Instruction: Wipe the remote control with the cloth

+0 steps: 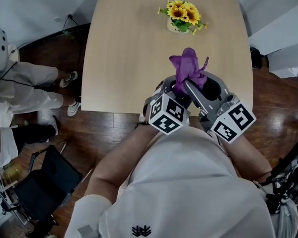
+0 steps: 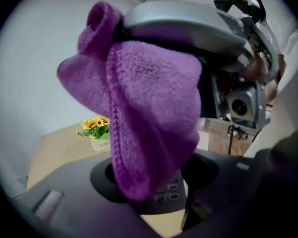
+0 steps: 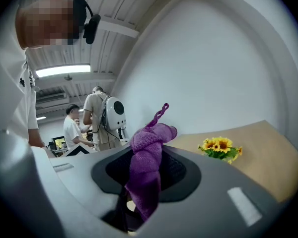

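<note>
Bystanders in white clothes (image 1: 25,83) stand at the far left of the head view, cut off by its edge, beside the pale wooden table (image 1: 124,53). Your left gripper (image 1: 175,94) hangs in front of your chest, above the table's near edge. Its jaws are drawn in narrow on the dark remote control (image 2: 168,192). Only a few small buttons show between them. The rest lies under the purple knitted cloth (image 1: 187,66), so you cannot make out the remote's length or which way it points. The cloth drapes down onto the remote, touching it. Just to the right, your right gripper (image 1: 189,85) clamps the bunched fabric, with a thin loop sticking up above. From the head view the cloth covers both grippers' tips. Yellow sunflowers in a small white pot (image 1: 183,15) stand at the table's far end
</note>
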